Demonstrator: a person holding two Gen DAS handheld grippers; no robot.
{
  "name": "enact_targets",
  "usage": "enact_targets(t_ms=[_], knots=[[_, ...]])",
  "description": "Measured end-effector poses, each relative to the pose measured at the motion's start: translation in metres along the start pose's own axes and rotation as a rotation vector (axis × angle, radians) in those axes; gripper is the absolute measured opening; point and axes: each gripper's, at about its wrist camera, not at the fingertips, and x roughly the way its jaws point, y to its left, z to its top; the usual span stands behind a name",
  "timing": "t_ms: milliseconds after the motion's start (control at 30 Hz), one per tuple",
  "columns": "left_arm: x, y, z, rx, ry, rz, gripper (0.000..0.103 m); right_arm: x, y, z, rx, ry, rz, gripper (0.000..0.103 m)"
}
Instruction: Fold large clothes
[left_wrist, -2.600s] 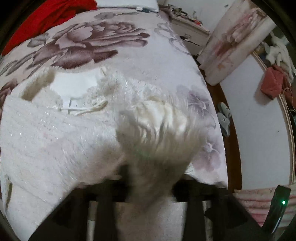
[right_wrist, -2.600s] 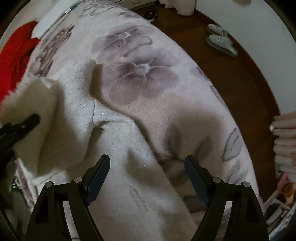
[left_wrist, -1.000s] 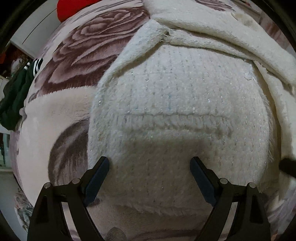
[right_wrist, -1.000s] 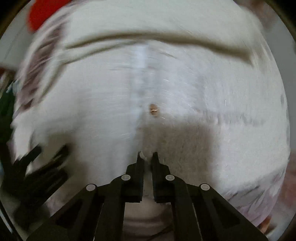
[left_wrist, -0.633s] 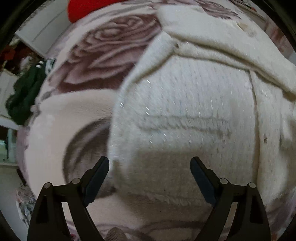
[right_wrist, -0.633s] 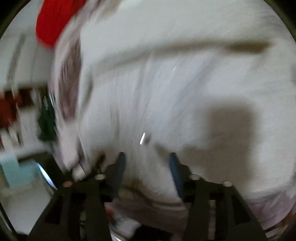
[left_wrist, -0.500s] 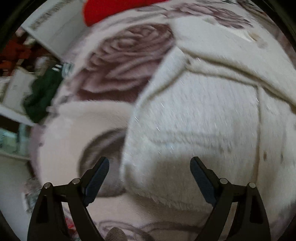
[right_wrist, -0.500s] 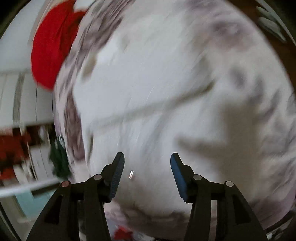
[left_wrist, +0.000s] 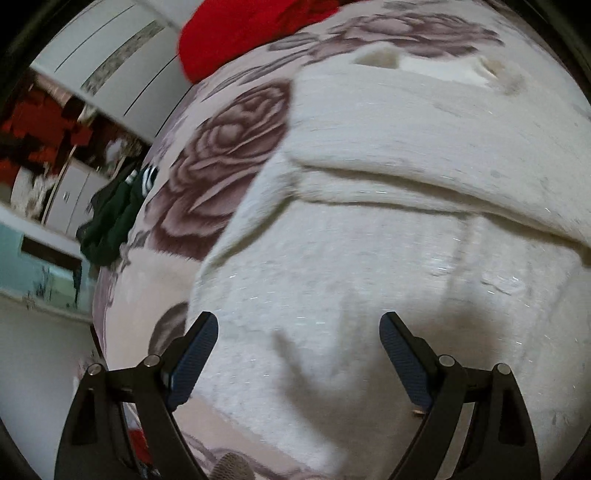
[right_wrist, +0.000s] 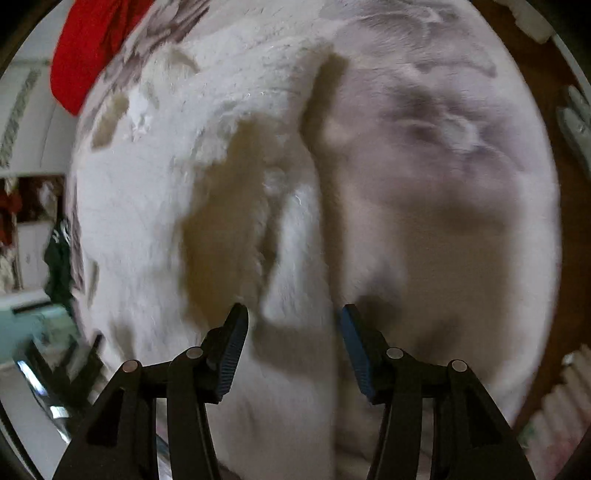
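Step in hand, as I read it: between folds. The fluffy cream-white knit sweater (left_wrist: 388, 258) lies flat on the bed, on the pale plush bedspread with brown rose print (left_wrist: 221, 177), with one fold visible — a thick band of fabric laid across the upper body, its edge casting a shadow line in the left view. Neck opening sits at the far end.

Left tool (left_wrist: 298, 343): jaws wide apart, holding nothing, hovering over the near hem area of the sweater. Can't tell if the tips touch the pile.

Right tool (right_wrist: 293, 328): jaws apart, narrower gap than the left, nothing clamped. A raised ridge of sweater fabric sits just ahead of the gap, at the sweater's right edge where it meets the bedspread. Frame is motion-blurred, so contact can't be confirmed.

Next move, my guess: both tools go down onto the near hem, one per corner, pinch through the full thickness, then lift and carry toward the neck end. Thick fuzzy pile: needs a deep bite or the layers slip.

Off-task: red cloth (left_wrist: 243, 33) at the bed's far end, dark green garment (left_wrist: 110, 221) off the bed's left side.
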Motion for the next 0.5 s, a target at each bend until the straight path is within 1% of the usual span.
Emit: enact_targets(t_ms=[33, 67, 100, 133, 200, 233, 267, 333, 367, 400, 433, 467, 500], knots=[[-0.002, -0.007, 0.0, 0.021, -0.001, 0.002, 0.09, 0.002, -0.008, 0.002, 0.006, -0.024, -0.067, 0.014], [-0.002, -0.01, 0.001, 0.034, -0.001, 0.004, 0.09, 0.007, -0.027, 0.003, 0.056, -0.028, -0.063, 0.014], [-0.002, -0.013, 0.0, 0.042, -0.001, 0.004, 0.089, 0.01, -0.045, 0.002, 0.114, -0.014, -0.015, 0.015], [-0.003, -0.015, 0.001, 0.05, -0.002, 0.003, 0.089, 0.011, -0.052, 0.001, 0.115, 0.005, 0.013, 0.016], [-0.002, -0.017, 0.001, 0.065, -0.003, 0.003, 0.09, -0.006, -0.045, 0.002, 0.039, 0.017, -0.015, 0.022], [-0.001, -0.017, 0.001, 0.066, -0.006, 0.008, 0.09, -0.016, -0.042, 0.004, 0.034, 0.021, -0.033, 0.039], [-0.001, -0.018, 0.002, 0.066, -0.008, 0.012, 0.09, -0.032, -0.044, 0.006, 0.052, 0.012, -0.042, 0.044], [0.002, -0.017, 0.005, 0.057, -0.006, 0.026, 0.09, -0.074, -0.057, 0.021, 0.119, -0.081, -0.011, 0.044], [0.004, -0.018, 0.007, 0.05, -0.004, 0.034, 0.09, -0.087, -0.061, 0.029, 0.142, -0.108, 0.014, 0.048], [0.006, -0.019, 0.011, 0.043, -0.002, 0.041, 0.09, -0.098, -0.061, 0.042, 0.158, -0.126, 0.054, 0.05], [0.011, -0.019, 0.015, 0.034, 0.001, 0.051, 0.09, -0.104, -0.056, 0.058, 0.148, -0.132, 0.1, 0.05], [0.014, -0.02, 0.019, 0.028, 0.004, 0.058, 0.09, -0.105, -0.04, 0.079, 0.108, -0.12, 0.136, 0.05], [0.017, -0.019, 0.023, 0.02, 0.007, 0.063, 0.089, -0.103, -0.027, 0.095, 0.07, -0.098, 0.151, 0.051]])
